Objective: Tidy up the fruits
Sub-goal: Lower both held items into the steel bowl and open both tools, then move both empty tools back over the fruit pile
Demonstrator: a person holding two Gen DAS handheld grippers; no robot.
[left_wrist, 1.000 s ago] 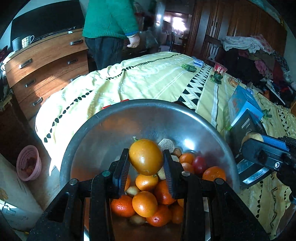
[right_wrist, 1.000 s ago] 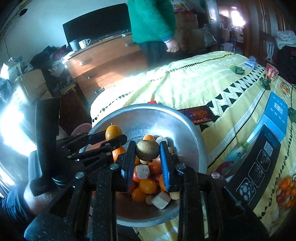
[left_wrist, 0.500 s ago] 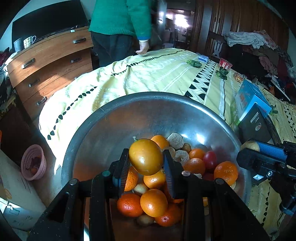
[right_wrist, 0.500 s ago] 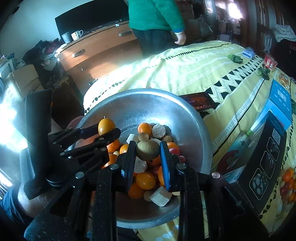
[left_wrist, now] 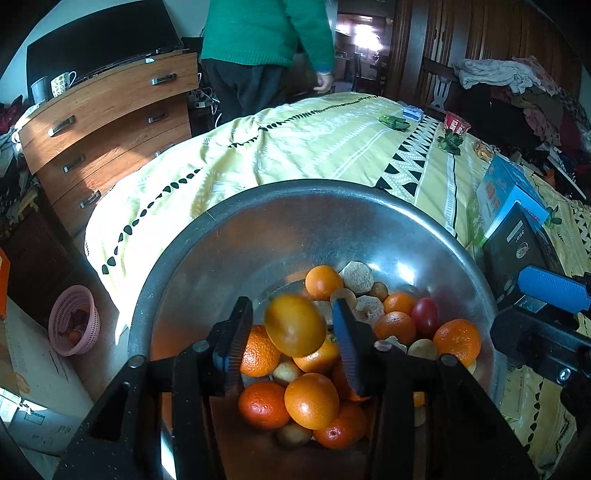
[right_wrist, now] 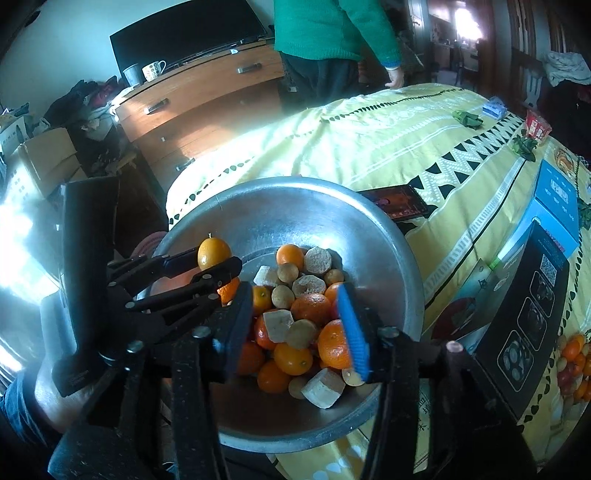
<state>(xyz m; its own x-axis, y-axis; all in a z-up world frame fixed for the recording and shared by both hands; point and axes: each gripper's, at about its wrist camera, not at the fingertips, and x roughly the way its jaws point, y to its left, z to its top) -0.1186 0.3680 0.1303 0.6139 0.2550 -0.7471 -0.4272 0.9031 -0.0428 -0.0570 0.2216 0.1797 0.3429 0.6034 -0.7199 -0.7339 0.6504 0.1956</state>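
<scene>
While poised nose-down over steel bowl (left_wrist: pixel 332 184), left gripper (left_wrist: pixel 291 308): jaws opening, pads drawn clear of yellow-orange fruit (left_wrist: pixel 293 325) on both sides. Fruit blurred, tilted, between the pads yet gripped by neither, above the heap in the bowl. Seen from right wrist view: same fruit (right_wrist: pixel 214 253) at tips of left gripper (right_wrist: pixel 216 258), over near-left part of bowl (right_wrist: pixel 295 181).

Right gripper (right_wrist: pixel 294 295): jaws likewise opening, released, nothing between blue pads; only the heap visible through the gap.

Bowl contents: tangerines (left_wrist: pixel 312 400) piled toward near side, small round yellow-brown fruits (right_wrist: pixel 282 297) scattered among them, one red fruit (left_wrist: pixel 424 317) at right, pale cut chunks (right_wrist: pixel 279 325) mixed in, one chunk (right_wrist: pixel 323 386) at near edge of heap. Far half of bowl bare metal.

Bowl set on near corner of bed, on yellow bedspread (left_wrist: pixel 295 147) with black leaf and triangle trim. Dark phone (right_wrist: pixel 399 201) flat on spread, just beyond bowl rim at right. Black box (right_wrist: pixel 524 295) and blue box (right_wrist: pixel 557 199) beside bowl on right.

Beyond bed: wooden dresser (left_wrist: pixel 110 122) with mugs on top, person in green sweater (left_wrist: pixel 258 29) standing at far end. Pink basket (left_wrist: pixel 74 321) on floor, left of bed.
</scene>
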